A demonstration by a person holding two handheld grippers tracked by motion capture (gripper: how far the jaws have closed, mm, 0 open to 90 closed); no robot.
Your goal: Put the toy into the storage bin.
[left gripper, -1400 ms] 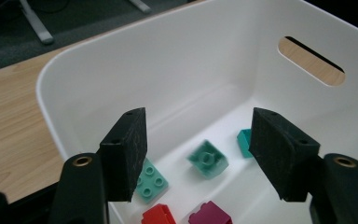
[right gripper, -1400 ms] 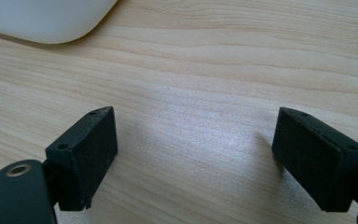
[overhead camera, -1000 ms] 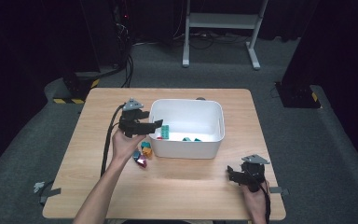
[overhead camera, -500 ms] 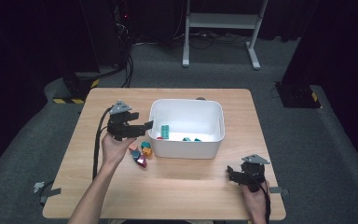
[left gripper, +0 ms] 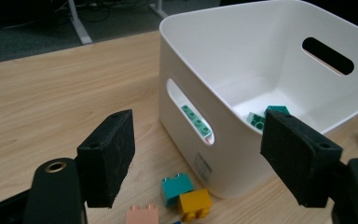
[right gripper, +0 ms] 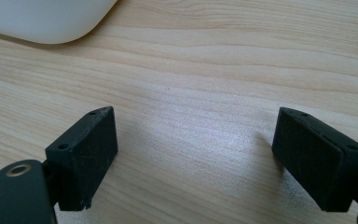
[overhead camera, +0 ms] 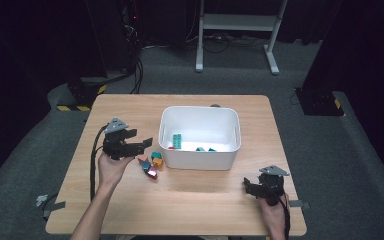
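With the left tongs (left gripper: 196, 163) spread wide and empty beside the white bin (overhead camera: 200, 138), they would best drop squarely over one loose brick (overhead camera: 151, 162) on the desk (overhead camera: 205, 200), the right tongs (overhead camera: 258, 186) parted, idle.

Wooden table (overhead camera: 190, 200) with white bin (overhead camera: 200, 160), loose bricks (overhead camera: 151, 164)
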